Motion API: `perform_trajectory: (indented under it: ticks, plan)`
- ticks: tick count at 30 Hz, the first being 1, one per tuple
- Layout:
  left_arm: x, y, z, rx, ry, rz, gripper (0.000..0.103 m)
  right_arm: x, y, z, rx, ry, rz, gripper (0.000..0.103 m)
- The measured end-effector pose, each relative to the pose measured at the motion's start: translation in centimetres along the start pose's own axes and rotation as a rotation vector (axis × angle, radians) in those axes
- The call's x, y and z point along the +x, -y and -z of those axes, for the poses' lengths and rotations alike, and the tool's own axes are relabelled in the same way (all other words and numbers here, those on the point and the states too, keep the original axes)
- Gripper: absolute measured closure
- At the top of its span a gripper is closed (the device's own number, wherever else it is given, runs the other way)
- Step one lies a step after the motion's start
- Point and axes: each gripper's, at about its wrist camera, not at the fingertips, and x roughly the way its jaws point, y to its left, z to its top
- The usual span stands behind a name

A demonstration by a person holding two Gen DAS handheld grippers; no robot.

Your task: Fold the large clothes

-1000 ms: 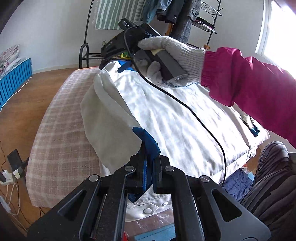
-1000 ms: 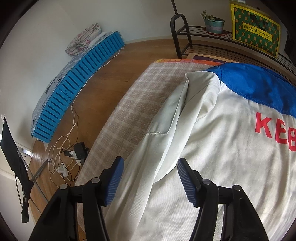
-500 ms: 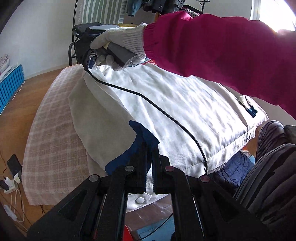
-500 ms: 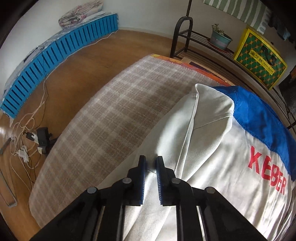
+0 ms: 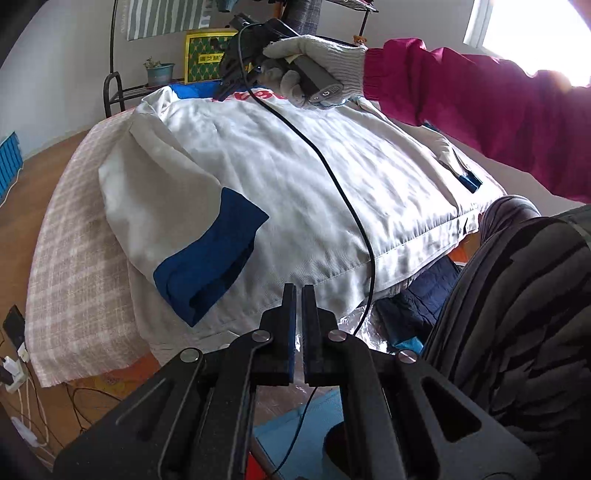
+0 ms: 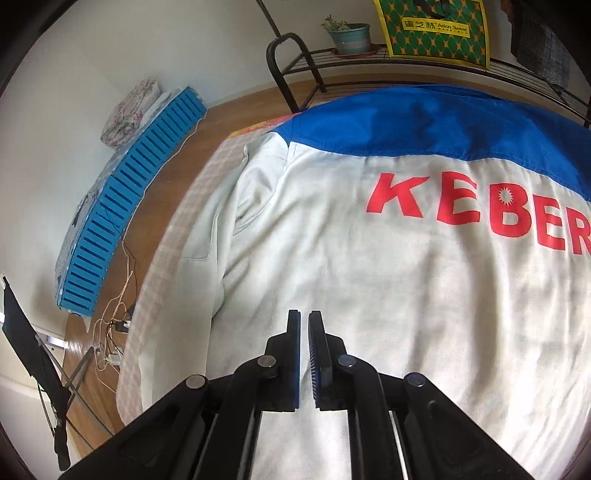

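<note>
Both pairs of fingers are sitting closed on nothing: the left gripper hovering at the jacket's near hem, the right gripper over its back below the red lettering. The jacket is lying face-down on the checked cloth, its blue-cuffed sleeve folded across. Next is probably folding the other sleeve, which needs the fingers opened.

Ahead of your right jaws, you are looking at red capitals "KEBER" on the white jacket, under its blue yoke, the last letter running off frame. Farther ahead, the yellow-green bag is showing "Asian Sweet" beside Chinese characters. From your left jaws, both markings are sitting too far off to read.
</note>
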Motion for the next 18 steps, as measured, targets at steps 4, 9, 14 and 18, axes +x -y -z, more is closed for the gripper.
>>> perform_trajectory:
  ticks: [4,9,14,18]
  plan:
    - [-1.6,-2.0,-0.7,-0.115,0.048,-0.004,0.103,-0.7,-3.3,-2.0,-0.078,0.044,-0.037,0.035]
    - [-2.0,-4.8,-1.3,-0.225,0.080,-0.027,0.102,2.7,-10.6,-3.6,-0.289,-0.006,0.039,0.036]
    - [-1.3,-7.2,-1.3,-0.324,0.111,-0.034,0.102,6.9,-10.3,-4.7,-0.157,-0.062,0.032,0.051]
    - [-0.4,-9.3,-1.3,-0.389,0.121,-0.045,0.102,9.6,-8.0,-4.1,-0.054,-0.110,-0.008,0.067]
